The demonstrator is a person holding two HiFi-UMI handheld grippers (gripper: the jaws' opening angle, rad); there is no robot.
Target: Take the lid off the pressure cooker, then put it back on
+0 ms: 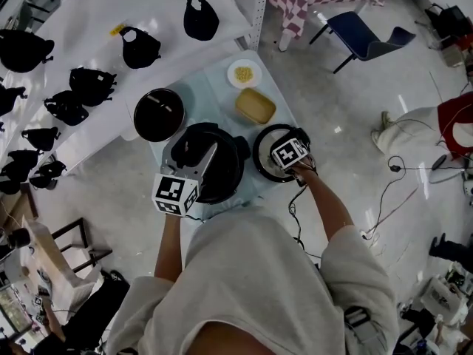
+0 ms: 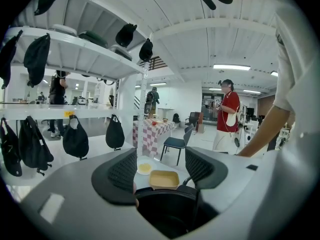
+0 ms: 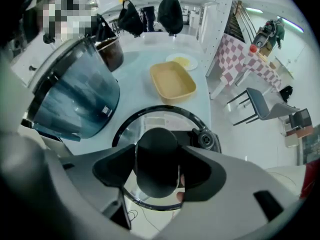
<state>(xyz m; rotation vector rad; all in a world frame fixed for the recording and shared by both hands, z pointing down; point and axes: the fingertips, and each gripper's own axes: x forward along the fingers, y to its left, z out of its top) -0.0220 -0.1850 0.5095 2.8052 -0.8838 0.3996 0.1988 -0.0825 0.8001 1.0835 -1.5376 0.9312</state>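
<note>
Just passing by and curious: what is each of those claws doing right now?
Left gripper: open, empty, above the pressure cooker.
Right gripper: closed on the black knob of the glass lid.

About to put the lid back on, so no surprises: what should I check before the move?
1. Grip on lid knob: ok, right gripper has its jaws closed on both sides.
2. The lid off the cooker: ok, it is at the cooker's right.
3. Lid resting or lifted: cannot tell.
4. Cooker mouth free: not ok, left gripper hangs over it.
5. Cooker steadied: not ok, left gripper's jaws are apart, holding nothing.
6. Clearance to yellow tray: ok, it lies apart behind the lid.
</note>
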